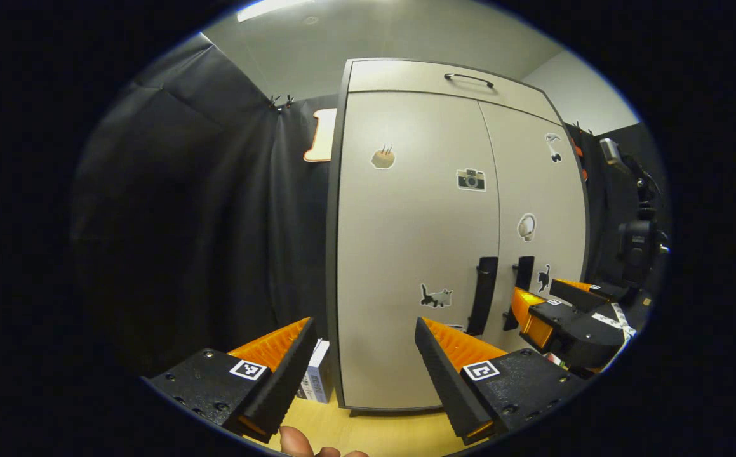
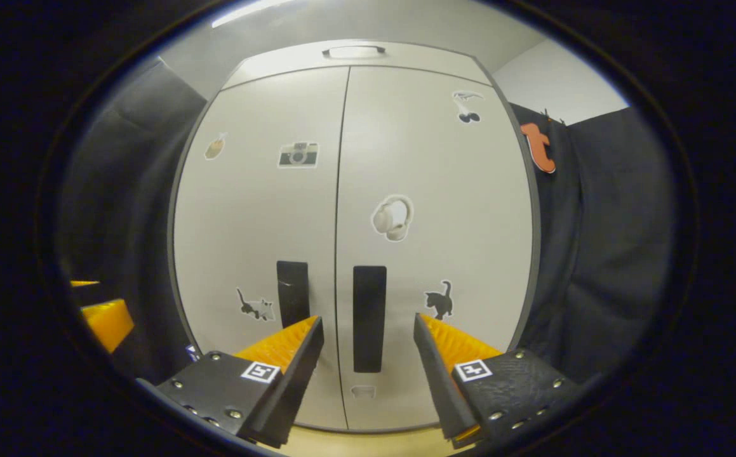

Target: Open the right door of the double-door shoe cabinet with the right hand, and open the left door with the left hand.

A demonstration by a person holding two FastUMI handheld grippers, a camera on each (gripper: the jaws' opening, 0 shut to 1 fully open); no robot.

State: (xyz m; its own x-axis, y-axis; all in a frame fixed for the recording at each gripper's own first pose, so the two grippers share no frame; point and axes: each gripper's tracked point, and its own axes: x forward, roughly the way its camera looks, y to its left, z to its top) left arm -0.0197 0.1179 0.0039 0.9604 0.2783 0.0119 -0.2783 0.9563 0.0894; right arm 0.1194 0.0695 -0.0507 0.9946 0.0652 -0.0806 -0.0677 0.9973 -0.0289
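A pale double-door shoe cabinet (image 1: pixel 406 254) (image 2: pixel 355 190) stands in front of me, both doors closed. Each door has a dark vertical handle near the centre seam: the left door's handle (image 1: pixel 483 295) (image 2: pixel 293 293) and the right door's handle (image 1: pixel 520 292) (image 2: pixel 369 317). In the right gripper view my right gripper (image 2: pixel 368 327) is open, and the right handle stands between its fingers, a little way ahead of them. My left gripper (image 1: pixel 364 327) is open and faces the left door, left of its handle. In the left gripper view the right gripper (image 1: pixel 548 298) shows close to the handles.
Black cloth (image 1: pixel 215 222) hangs on both sides of the cabinet. A drawer with a bar handle (image 1: pixel 468 79) tops it. A small box (image 1: pixel 318 379) stands on the wooden floor (image 1: pixel 374 431) at the cabinet's left foot. Camera gear on a stand (image 1: pixel 634 241) is at the far right.
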